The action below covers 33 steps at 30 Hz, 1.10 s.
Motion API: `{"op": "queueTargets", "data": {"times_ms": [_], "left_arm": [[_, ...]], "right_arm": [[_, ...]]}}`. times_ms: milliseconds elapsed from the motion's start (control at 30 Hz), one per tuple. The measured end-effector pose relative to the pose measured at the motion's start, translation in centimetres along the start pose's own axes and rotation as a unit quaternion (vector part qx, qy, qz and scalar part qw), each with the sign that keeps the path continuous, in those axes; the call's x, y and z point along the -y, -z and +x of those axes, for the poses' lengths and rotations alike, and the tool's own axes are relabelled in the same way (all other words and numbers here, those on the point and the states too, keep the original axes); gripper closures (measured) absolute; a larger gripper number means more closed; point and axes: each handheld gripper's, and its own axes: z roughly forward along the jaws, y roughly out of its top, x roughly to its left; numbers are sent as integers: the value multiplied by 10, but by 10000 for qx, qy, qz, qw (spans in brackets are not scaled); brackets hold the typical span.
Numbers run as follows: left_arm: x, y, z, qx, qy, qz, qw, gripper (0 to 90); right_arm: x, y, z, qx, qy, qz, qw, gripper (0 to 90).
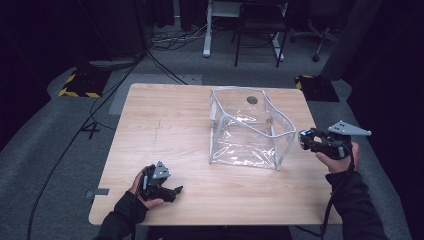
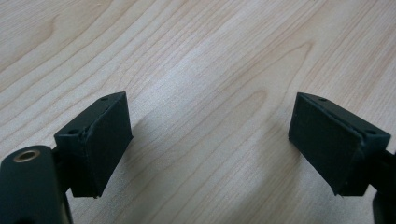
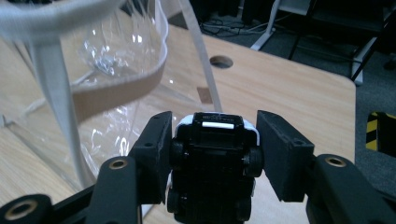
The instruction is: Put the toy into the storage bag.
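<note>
Clear plastic bag (image 1: 250,131), toy car (image 3: 212,158) outside

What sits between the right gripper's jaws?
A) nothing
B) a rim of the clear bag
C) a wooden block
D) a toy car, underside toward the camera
D: in the right gripper view a small black toy car, wheels showing, is clamped by the right gripper.

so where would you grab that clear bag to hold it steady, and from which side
Grip the clear bag by its stiff white-trimmed top rim, at the near left corner, coming from above with one pad inside and one outside. The walls are thin, floppy film, and the mouth stands open upward, so the rim is the firmest part. The left claw is open and idle on the table; the right claw grips a toy car.
</note>
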Motion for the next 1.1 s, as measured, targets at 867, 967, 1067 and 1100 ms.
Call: {"op": "queueTargets", "data": {"times_ms": [867,967,1067,1100], "left_arm": [[0,0,0,1,-1,-1,10000,136],[0,0,0,3,5,2,10000,136],[0,0,0,1,2,-2,10000,136],[0,0,0,1,-1,-1,10000,136]], "right_arm": [[-66,11,2,189,260,-333,9989,482],[-72,12,2,230,271,-362,9987,482],[-79,13,2,273,288,-404,9984,482],[-81,13,2,280,266,-415,9984,482]]}}
